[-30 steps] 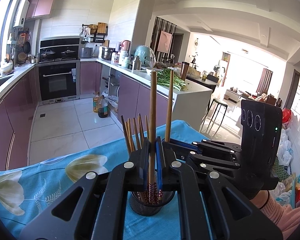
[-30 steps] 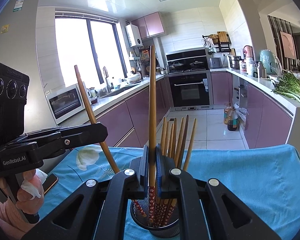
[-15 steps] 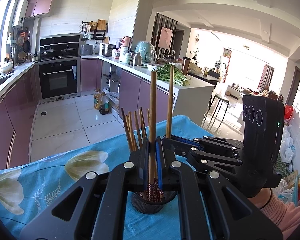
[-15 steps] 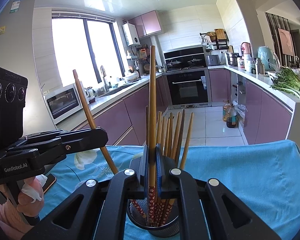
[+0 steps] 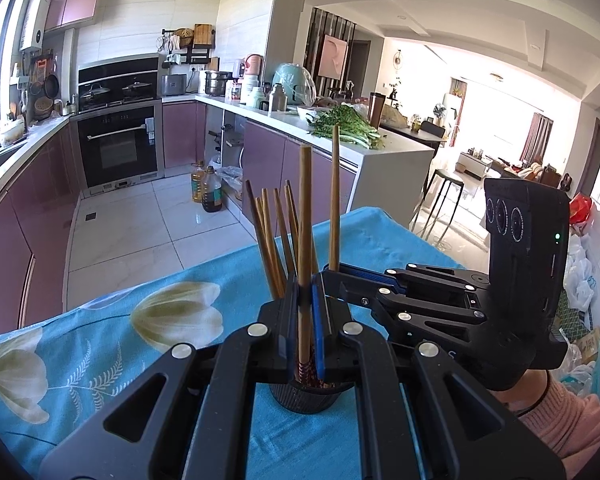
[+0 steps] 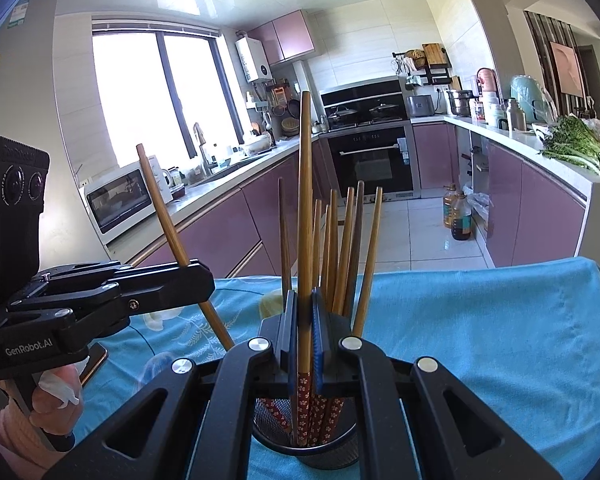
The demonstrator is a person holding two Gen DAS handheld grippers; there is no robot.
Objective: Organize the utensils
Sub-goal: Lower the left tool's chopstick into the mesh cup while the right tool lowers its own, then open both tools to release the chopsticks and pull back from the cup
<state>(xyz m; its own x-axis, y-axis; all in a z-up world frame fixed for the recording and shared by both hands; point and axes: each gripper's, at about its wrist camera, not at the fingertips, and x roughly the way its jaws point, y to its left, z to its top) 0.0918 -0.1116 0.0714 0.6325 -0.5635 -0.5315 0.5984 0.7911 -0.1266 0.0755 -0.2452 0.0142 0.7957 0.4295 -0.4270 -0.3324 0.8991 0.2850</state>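
left gripper [image 5: 306, 312] pinched tight on one chopstick [image 5: 305, 248], held upright, its patterned lower end dipping into the black mesh cup [image 5: 304, 394] right below the fingers. right gripper [image 6: 305, 332] likewise squeezed on its own chopstick [image 6: 305, 216], vertical, red flowered tip already inside the cup [image 6: 306, 454]. in the right wrist view the left gripper [image 6: 188, 280] comes in from the left with its stick tilted toward the cup; in the left wrist view the right gripper [image 5: 336, 272] sits just beyond and right, its stick sticking up.

just behind the fingers a bunch of other chopsticks [image 6: 340, 248] stand fanned out in the cup, leaning on the rim. cup sits on the blue flower-print tablecloth [image 5: 112, 344]. phone-like thing by the person's left hand, partly hidden.

handling guess: sticks are light, stiff, thin wood/bamboo, smooth lacquer so they can pivot or slip in flat pads. both are gripped low, near the patterned end, which leaves a long lever above; a mid-shaft grip would swing less. cup looks light too, a sideways nudge could tip it or scatter the bundle. judged step: lower both into the cup and let go, nearly done.

far: purple kitchen cabinets [image 5: 28, 216], oven [image 5: 118, 146], greens [image 5: 346, 126] on the counter, window over the sink.
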